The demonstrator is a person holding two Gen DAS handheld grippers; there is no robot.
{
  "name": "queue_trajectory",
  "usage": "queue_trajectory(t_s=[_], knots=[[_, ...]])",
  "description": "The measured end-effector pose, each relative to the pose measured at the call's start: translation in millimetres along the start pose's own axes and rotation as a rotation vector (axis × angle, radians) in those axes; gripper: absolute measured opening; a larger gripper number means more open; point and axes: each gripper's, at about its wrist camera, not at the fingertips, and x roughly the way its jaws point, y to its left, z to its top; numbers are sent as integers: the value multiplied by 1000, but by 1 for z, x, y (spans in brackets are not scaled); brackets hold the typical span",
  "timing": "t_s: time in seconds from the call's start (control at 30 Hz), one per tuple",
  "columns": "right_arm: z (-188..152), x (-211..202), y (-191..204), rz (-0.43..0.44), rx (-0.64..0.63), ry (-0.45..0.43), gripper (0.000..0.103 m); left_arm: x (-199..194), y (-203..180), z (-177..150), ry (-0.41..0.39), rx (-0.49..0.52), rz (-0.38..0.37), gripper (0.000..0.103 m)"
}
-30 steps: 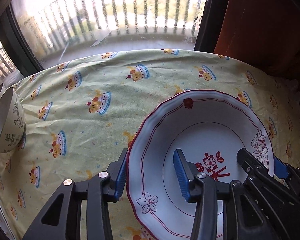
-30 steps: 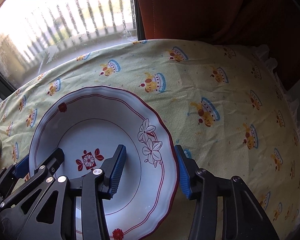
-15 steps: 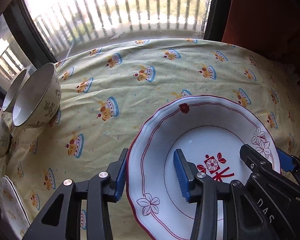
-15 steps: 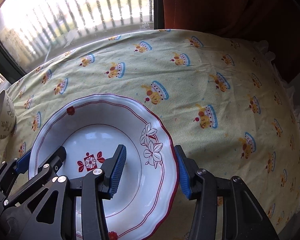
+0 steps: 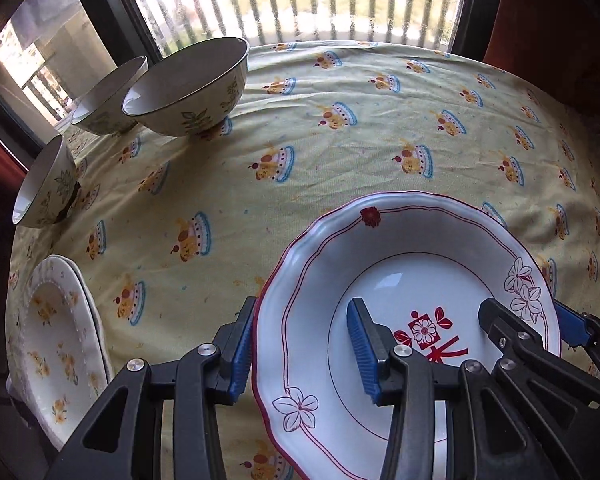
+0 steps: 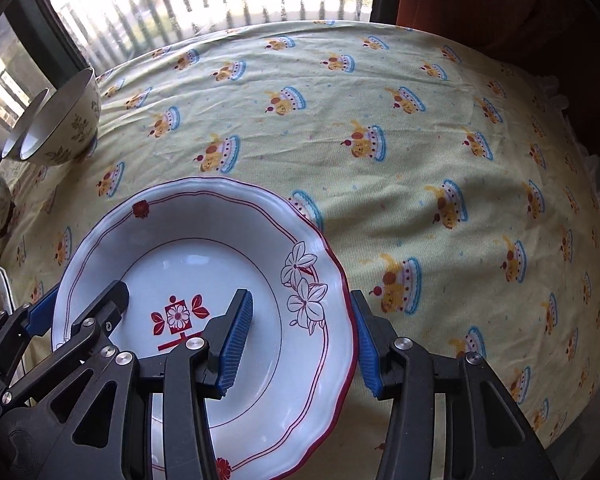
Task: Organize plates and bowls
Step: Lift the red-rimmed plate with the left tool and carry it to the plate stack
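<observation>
Two grippers share one load: the left gripper (image 5: 300, 352) pinches the left rim of a red-trimmed plate (image 5: 396, 280), one blue pad under the outside edge and one inside the well, while the right gripper (image 6: 300, 344) does the same on the opposite rim by the flower print. Neither set of jaws is pressed together or spread free; each is closed on the plate's edge. The plate sits between them, low over the tablecloth (image 6: 420, 128); whether it touches the cloth cannot be told.

Judging from the task, the plate is likely bound for the stack of white flowered plates (image 5: 56, 340) at the left edge of the table. To do that well, both hands should travel together at the same pace and height, so the rim is not twisted or pulled out of a pad. The plate should stay level, come in above the stack and be lowered squarely before either grip lets go. The glazed rim looks slippery, so jerks are best avoided.

Three leaf-patterned bowls (image 5: 188, 84) stand at the far left, two close together and one nearer the stack; the path should pass in front of them. The cloth is yellow with cake prints and slightly wrinkled. Behind the table a window (image 5: 300, 0) shows balcony railings, and a rust-coloured curtain (image 6: 500, 0) hangs at the right.
</observation>
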Motion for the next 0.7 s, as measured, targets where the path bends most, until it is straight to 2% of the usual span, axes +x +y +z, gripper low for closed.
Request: queue_trajectory(t_s=[0.23,0.43,0.7], knots=[[-26,4,16,19,-53,37,52,3,18,-28,26,-60,-9,45],[-33,4,19,21,-95,24,52,-1,16,-47,9,-38,10,45],[-37,-1,21,23,-125,19,52,-7,20,-49,14,-71,17,45]])
